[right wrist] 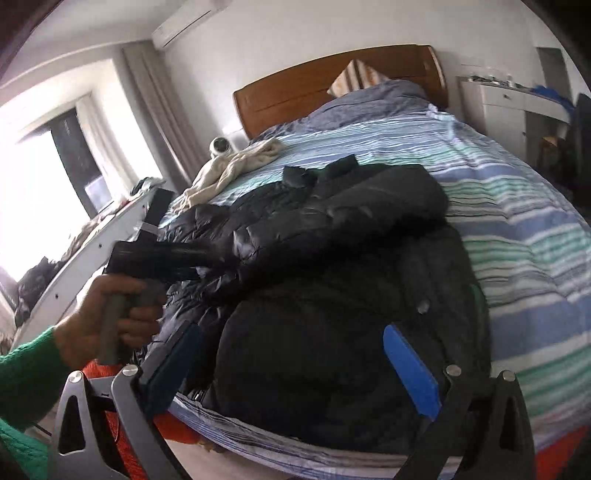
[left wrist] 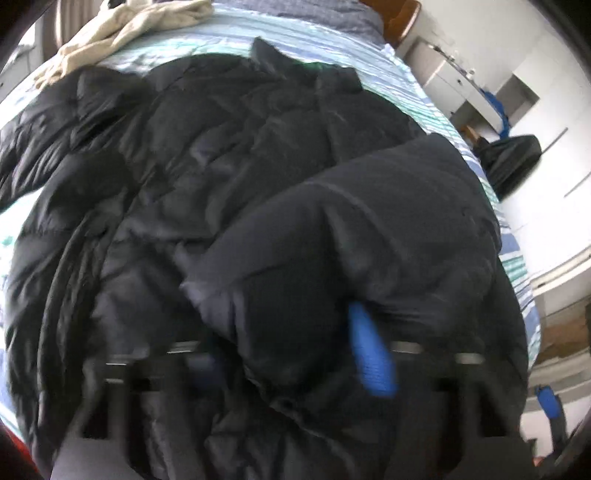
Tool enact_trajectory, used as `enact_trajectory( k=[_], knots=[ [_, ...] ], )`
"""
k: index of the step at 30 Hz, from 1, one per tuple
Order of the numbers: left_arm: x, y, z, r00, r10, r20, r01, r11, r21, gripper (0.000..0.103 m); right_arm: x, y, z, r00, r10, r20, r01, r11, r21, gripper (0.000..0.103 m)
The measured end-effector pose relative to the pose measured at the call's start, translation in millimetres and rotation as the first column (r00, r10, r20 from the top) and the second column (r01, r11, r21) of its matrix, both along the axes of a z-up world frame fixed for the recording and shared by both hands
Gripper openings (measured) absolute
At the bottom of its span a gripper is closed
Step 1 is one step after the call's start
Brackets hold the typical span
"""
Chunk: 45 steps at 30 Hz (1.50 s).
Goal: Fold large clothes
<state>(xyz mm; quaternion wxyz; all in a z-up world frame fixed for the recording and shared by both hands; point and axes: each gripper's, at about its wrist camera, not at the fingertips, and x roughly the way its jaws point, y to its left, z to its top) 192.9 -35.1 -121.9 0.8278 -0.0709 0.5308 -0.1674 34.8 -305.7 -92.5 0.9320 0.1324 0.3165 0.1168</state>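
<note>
Apparently unbranded black jacket (right wrist: 332,280), striped bedspread (right wrist: 517,229)

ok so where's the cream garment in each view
Left wrist: the cream garment lies crumpled at the top left, on the striped bedding beyond the black jacket.
Right wrist: the cream garment lies left of centre, near the bed's left edge, beyond the jacket.
Shared landmark: the wooden headboard.
</note>
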Motion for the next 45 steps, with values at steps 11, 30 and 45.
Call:
enact_trajectory(
  k=[11, 30, 45],
  knots=[
    [81.9, 34.4, 71.6, 0.964, 0.071, 0.258, -0.119, 0.977, 0.176, 0.009, 48.4, -47.3, 30.5, 0.995, -0.057, 0.076, 0.064, 0.994, -0.086, 0.101],
    [113.0, 56.9, -31.4, 0.966, 0.108, 0.233, -0.157, 0.967, 0.203, 0.019, 342.4, -112.3, -115.7, 0.893, -0.113, -0.435, 0.179, 0.977, 0.113, 0.035],
    [109.4, 66.0, -40.2, 0.959, 0.138, 0.249, -0.174, 0.976, 0.128, 0.022, 434.9, -136.3, -118.0, 0.847, -0.211, -0.488, 0.335, 0.925, 0.181, 0.022]
  ],
)
